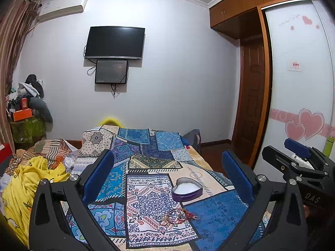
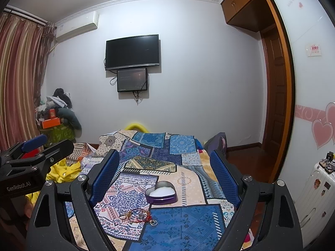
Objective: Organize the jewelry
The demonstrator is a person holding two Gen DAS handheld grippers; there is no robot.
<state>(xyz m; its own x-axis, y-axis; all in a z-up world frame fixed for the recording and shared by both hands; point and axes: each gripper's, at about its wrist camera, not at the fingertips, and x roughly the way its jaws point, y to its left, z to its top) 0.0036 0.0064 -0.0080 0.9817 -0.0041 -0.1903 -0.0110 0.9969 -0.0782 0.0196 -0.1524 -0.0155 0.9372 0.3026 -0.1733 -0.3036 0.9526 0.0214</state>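
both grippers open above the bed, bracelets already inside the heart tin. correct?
Not quite. The bracelets lie in a heap on the patchwork bedspread, in front of the heart tin, which holds only white lining; the right wrist view shows it. Left gripper and right gripper are open.

1. a bed [image 2: 188,226] covered by a patchwork blue-patterned cloth.
2. an open heart-shaped tin [image 2: 160,192] rests on it.
3. a jewelry tangle [image 2: 138,215] lies just nearer.
4. yellow bedding [image 1: 31,179] is crumpled at left.
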